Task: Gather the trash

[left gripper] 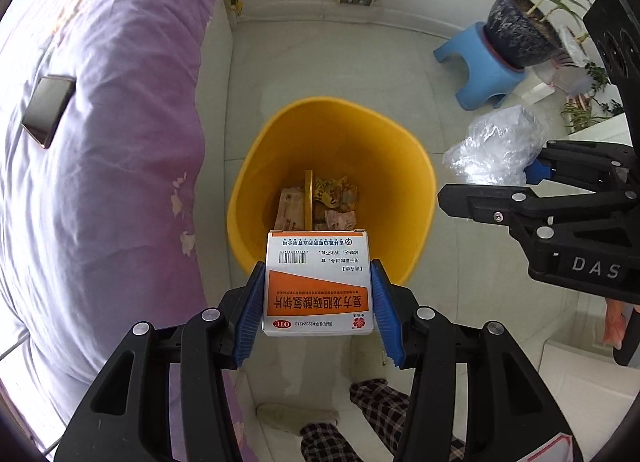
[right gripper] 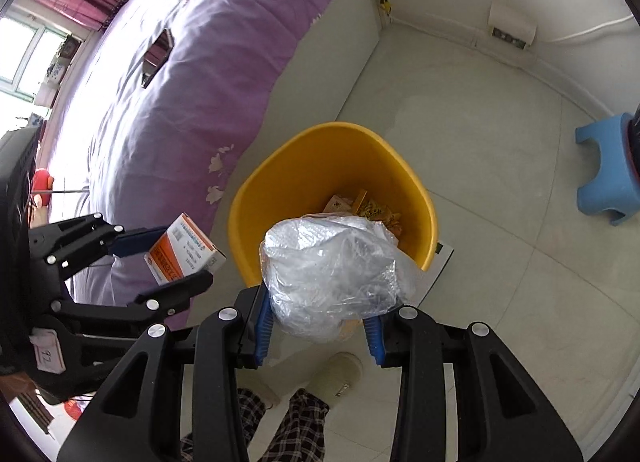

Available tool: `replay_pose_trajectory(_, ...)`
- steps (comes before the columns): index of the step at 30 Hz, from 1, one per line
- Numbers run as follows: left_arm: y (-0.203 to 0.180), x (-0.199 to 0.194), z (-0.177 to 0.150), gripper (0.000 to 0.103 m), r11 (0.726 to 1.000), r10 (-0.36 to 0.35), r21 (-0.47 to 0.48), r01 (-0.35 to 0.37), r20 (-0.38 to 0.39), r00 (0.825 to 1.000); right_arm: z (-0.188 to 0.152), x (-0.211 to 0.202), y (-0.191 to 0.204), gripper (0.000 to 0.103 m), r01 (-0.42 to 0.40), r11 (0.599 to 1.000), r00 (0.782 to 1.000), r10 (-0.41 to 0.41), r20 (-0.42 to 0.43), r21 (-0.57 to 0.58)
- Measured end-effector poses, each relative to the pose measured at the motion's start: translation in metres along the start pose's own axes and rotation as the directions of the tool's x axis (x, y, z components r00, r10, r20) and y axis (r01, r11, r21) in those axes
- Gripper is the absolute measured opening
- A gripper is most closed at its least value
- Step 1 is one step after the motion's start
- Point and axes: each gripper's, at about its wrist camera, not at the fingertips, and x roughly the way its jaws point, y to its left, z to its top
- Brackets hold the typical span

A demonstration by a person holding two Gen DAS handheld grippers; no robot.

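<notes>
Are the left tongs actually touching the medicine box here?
Touching. In the left wrist view, both blue pads of the left tongs press flat against the sides of the medicine box, held above the yellow bin.

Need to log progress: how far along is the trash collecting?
Done: wrappers already lie in the yellow bin. In hand: left gripper holds a medicine box, right gripper a plastic bag, both over the bin. Left: dropping both.

The plastic bag [right gripper: 332, 270] hides much of the yellow bin's [right gripper: 280, 182] contents; the blue stool [right gripper: 604, 174] is cut off.
</notes>
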Motion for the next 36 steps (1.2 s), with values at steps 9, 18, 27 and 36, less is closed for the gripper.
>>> replay_pose_trajectory(9,-0.001,0.008,0.005,0.064,1.0,0.002,-0.011,-0.002,-0.004,1.0,0.01,0.01,-0.009,0.064,0.018,1.0,1.0,-0.018,0.002,0.021)
replay_pose_trajectory(18,0.0,-0.014,-0.001,0.065,1.0,0.009,-0.01,-0.009,0.009,1.0,0.007,-0.025,0.0,0.064,0.023,0.999,0.999,-0.025,0.043,0.046)
replay_pose_trajectory(27,0.004,-0.078,-0.015,0.073,0.998,0.036,-0.056,-0.032,0.075,0.997,-0.019,-0.095,0.032,0.064,0.125,0.989,0.983,-0.133,0.124,0.075)
replay_pose_trajectory(36,0.004,-0.15,-0.036,0.084,0.991,0.079,-0.117,-0.059,0.175,0.981,-0.061,-0.147,0.059,0.064,0.246,0.959,0.954,-0.265,0.142,0.142)
